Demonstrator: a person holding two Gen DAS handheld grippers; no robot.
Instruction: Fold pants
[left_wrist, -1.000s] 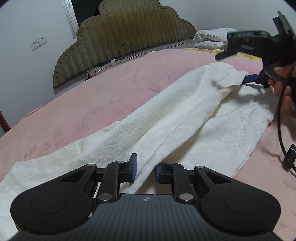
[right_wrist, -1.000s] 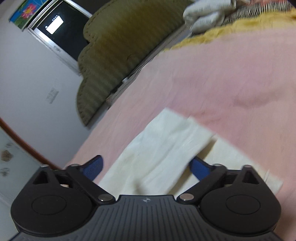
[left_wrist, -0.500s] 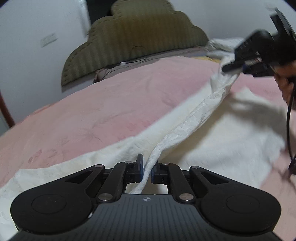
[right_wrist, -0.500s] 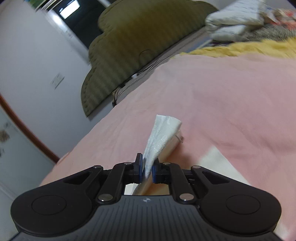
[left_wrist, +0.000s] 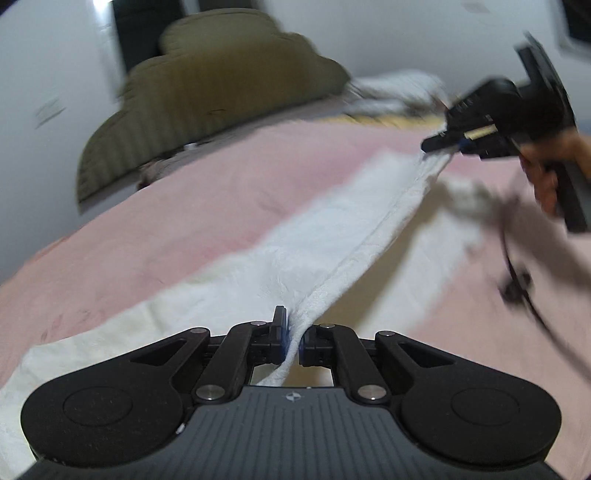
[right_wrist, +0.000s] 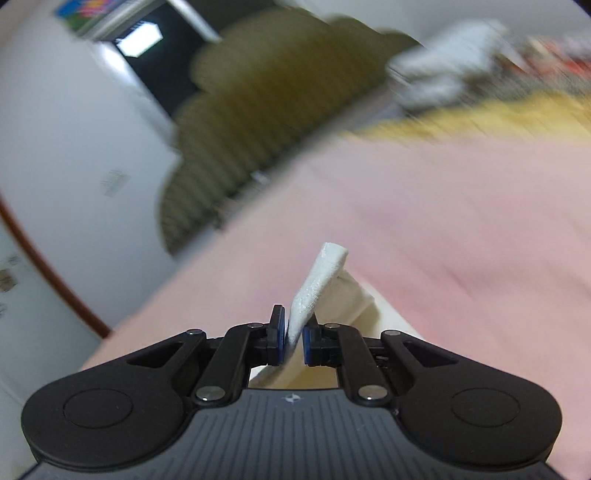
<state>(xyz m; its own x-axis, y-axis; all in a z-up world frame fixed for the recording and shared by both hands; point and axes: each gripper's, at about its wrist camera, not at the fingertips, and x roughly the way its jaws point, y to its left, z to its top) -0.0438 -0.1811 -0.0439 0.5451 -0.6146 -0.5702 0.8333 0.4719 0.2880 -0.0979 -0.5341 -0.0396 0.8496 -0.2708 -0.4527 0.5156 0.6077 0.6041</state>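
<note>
Left wrist view: the left gripper (left_wrist: 291, 341), black with blue pads, sits at the bottom centre of the frame, its jaws having just closed further and now clamped on a raised fold of the white textured fabric pants (left_wrist: 325, 251). From the pinch the fold runs as a taut ridge diagonally toward the upper right, where the right gripper (left_wrist: 441, 144), black and held by a person's hand (left_wrist: 546, 173), is likewise clamped on the cloth. The remainder of the pants lies flat on the pink bedspread (left_wrist: 184, 206), one panel spreading to the lower left and another showing below the ridge at centre right. A black cable (left_wrist: 517, 277) hangs from the right gripper at the right edge. An olive-green scalloped padded headboard (left_wrist: 207, 96) stands at the upper left against a pale wall, and white pillows (left_wrist: 399, 88), blurred, lie at the upper centre right

Right wrist view: the right gripper (right_wrist: 293, 339) occupies the bottom centre, jaws together on a narrow edge of the pants (right_wrist: 317, 284), which stands up between the pads and tilts toward the right; more cloth lies beneath on the bedspread (right_wrist: 443, 229). The headboard (right_wrist: 266, 110) fills the upper centre, the pillows (right_wrist: 443, 70) the upper right, with a yellow blanket (right_wrist: 480, 114) beside them; the background is motion-blurred
</note>
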